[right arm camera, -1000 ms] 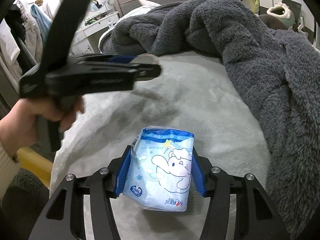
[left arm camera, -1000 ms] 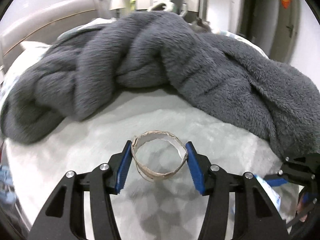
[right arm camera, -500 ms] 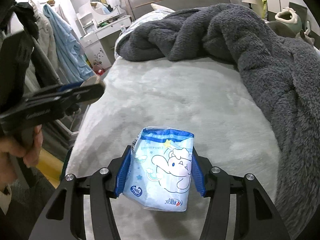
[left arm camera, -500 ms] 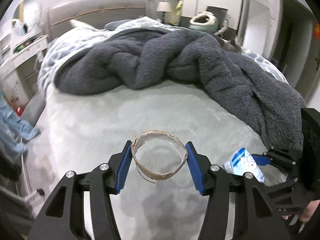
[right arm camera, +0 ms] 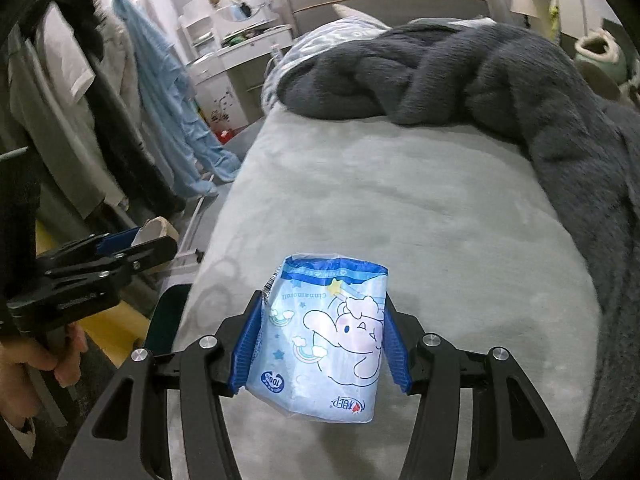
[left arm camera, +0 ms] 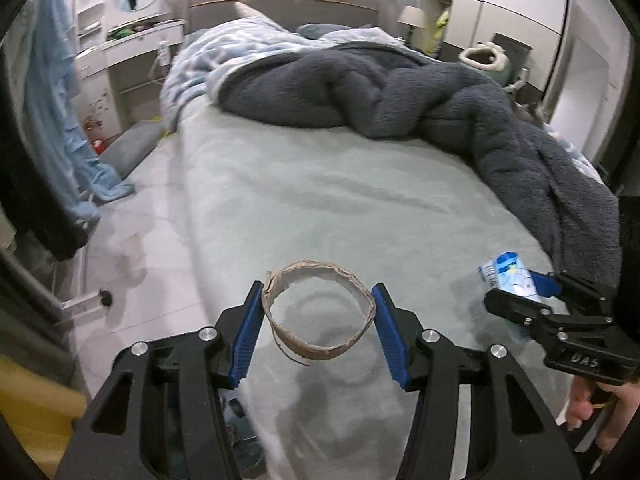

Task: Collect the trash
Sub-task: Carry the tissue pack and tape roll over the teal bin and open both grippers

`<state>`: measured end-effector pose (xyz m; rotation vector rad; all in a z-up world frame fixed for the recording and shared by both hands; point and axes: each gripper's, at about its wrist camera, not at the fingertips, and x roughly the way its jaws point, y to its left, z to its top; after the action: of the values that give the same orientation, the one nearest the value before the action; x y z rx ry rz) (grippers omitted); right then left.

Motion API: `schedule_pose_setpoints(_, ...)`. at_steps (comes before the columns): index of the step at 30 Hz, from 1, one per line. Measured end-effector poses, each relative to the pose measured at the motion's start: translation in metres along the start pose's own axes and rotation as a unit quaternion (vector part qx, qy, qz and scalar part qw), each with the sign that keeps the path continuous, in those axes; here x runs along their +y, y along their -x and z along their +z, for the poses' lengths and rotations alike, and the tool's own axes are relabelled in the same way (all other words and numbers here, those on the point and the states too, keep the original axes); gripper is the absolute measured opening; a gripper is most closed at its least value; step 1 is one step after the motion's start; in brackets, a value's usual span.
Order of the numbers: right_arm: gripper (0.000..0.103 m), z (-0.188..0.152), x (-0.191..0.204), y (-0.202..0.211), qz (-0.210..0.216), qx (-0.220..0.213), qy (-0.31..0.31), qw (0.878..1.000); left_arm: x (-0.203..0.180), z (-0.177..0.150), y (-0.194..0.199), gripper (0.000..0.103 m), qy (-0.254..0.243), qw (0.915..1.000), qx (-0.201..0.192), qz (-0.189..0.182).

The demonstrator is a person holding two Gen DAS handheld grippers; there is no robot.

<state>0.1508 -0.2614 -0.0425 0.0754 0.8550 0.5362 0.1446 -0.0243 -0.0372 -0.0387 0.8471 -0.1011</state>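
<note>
My left gripper is shut on a brown cardboard ring, held above the foot of the bed. My right gripper is shut on a blue tissue packet with a cartoon elephant print, also held above the bed. In the left wrist view the right gripper shows at the right with the packet in it. In the right wrist view the left gripper shows at the left, held in a hand over the floor beside the bed, with an edge of the ring visible.
A pale grey-green bed fills the middle. A dark grey fleece blanket is piled at its far end and right side. Hanging clothes and a white dresser stand left of the bed. Floor lies at left.
Both grippers have pulled back from the blanket toward the foot of the bed and swung left, each still holding its item. More of the room's left side now shows.
</note>
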Motion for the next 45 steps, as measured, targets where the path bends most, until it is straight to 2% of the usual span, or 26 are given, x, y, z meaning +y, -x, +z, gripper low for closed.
schedule_pose_setpoints(8, 0.055, 0.014, 0.046, -0.012, 0.016, 0.007, 0.037, 0.999, 0.051, -0.018, 0.004, 0.057, 0.039, 0.9986, 0.009, 0.034)
schedule_pose_setpoints(19, 0.055, 0.026, 0.099, -0.038, 0.045, 0.019, 0.070, 0.996, 0.115, -0.045, -0.003, 0.057, 0.096, 0.9921, 0.048, 0.065)
schedule_pose_setpoints(31, 0.055, 0.035, 0.167, -0.082, 0.076, 0.048, 0.122, 0.989, 0.169, -0.081, -0.015, 0.057, 0.135, 0.9821, 0.115, 0.065)
schedule_pose_setpoints(38, 0.055, 0.027, 0.193, -0.121, 0.084, 0.081, 0.146, 0.982, 0.199, -0.104, -0.025, 0.058, 0.160, 0.9727, 0.156, 0.063)
schedule_pose_setpoints(41, 0.055, 0.023, 0.200, -0.137, 0.086, 0.097, 0.152, 0.980, 0.211, -0.112, -0.028, 0.062, 0.173, 0.9679, 0.172, 0.061)
schedule_pose_setpoints(45, 0.055, 0.020, 0.211, -0.152, 0.089, 0.114, 0.155, 0.977, 0.222, -0.118, -0.026, 0.073, 0.186, 0.9645, 0.179, 0.057)
